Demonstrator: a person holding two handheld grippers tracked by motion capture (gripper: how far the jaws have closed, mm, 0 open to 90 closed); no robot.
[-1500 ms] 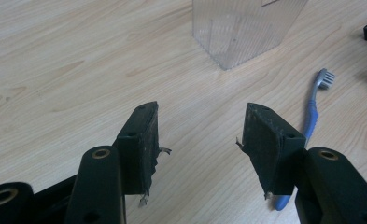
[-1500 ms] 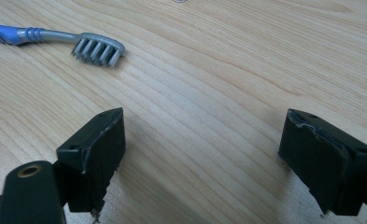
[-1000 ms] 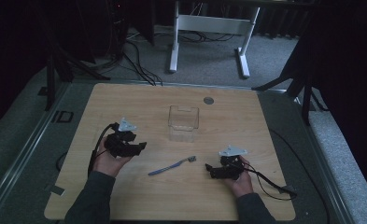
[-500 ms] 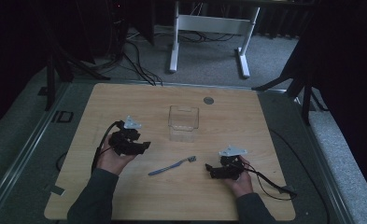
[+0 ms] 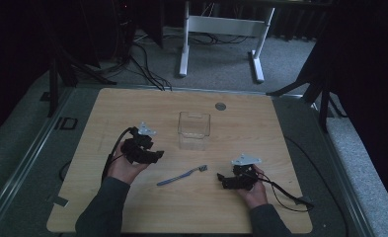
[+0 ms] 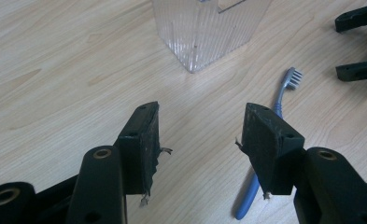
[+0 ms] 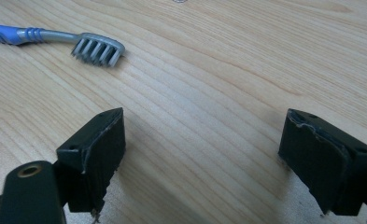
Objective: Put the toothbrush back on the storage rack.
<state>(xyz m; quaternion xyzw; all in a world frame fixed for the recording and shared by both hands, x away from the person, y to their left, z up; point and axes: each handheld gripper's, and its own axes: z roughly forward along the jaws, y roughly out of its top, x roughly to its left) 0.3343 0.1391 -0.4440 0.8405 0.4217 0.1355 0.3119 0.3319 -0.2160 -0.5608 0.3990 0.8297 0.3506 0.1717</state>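
The blue toothbrush (image 5: 181, 176) lies flat on the wooden table (image 5: 280, 128), a little toward you from the middle, between your two hands. Its grey bristle head points toward two o'clock and its handle end toward eight o'clock. In your left claw view the toothbrush (image 6: 271, 140) runs up past the right-hand jaw, with part of the handle hidden behind that jaw. In your right claw view its head (image 7: 97, 50) rests with the bristles facing down, or nearly so; the angle makes that hard to judge.

At twelve o'clock from the brush, well apart from it, stands a clear plastic container (image 5: 194, 129), upright and open at the top; your left claw view shows its ribbed wall (image 6: 204, 32).

Your left claw (image 5: 154, 155) sits at ten o'clock from the brush, its jaws spread moderately and holding nothing, tips aimed toward the brush. Your right claw (image 5: 222, 178) sits at three o'clock from the brush, near its head, jaws spread wide and empty above bare wood.

Near the far edge of the table there is a small round grey disc (image 5: 220, 105).
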